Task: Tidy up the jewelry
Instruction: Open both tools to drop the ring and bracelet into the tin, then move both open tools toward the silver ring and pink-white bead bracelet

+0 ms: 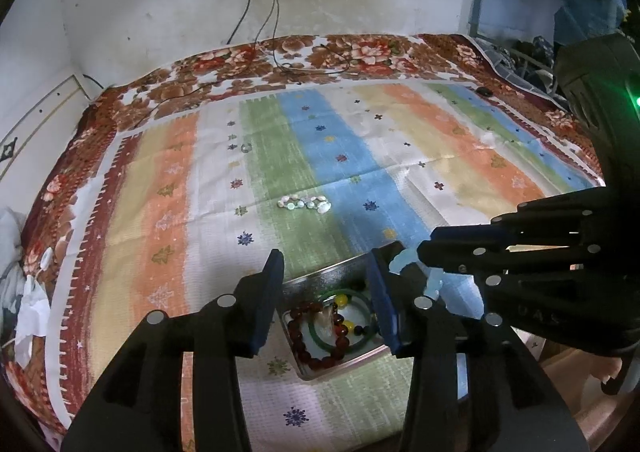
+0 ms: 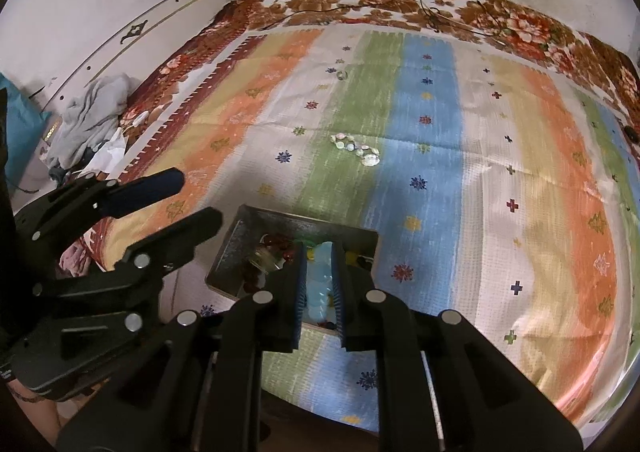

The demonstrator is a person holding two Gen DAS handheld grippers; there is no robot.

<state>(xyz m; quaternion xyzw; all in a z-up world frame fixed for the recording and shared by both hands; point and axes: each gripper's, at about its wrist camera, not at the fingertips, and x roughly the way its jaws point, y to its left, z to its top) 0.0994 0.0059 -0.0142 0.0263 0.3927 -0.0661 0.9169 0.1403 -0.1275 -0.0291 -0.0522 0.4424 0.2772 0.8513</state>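
From my left gripper's camera, my left gripper (image 1: 326,284) hangs spread over the metal tray (image 1: 320,276) with nothing between its pads. I keep it there so the tray stays close under me. The tray sits on the striped cloth (image 1: 360,156) on the bed, near the front edge. In the tray lie a red bead bracelet (image 1: 316,336) and a green bangle (image 1: 352,324). My right gripper (image 1: 416,256) comes in from the right, pinching a pale blue bead bracelet (image 1: 404,262). The bracelet hangs down in a curve toward the tray. A shell bracelet (image 1: 304,204) waits further out on the cloth.

From my right gripper's camera, my right gripper (image 2: 320,268) is nearly pressed together on the pale blue bead bracelet (image 2: 320,272). I hold it right over the tray (image 2: 360,236) so it can drop in with the others. Its long line runs along my gripper, pointing away from me toward the far side of the tray. I think its low end touches the tray, but it is hard to see. My left gripper (image 2: 192,200) stands spread beside the tray, holding nothing.
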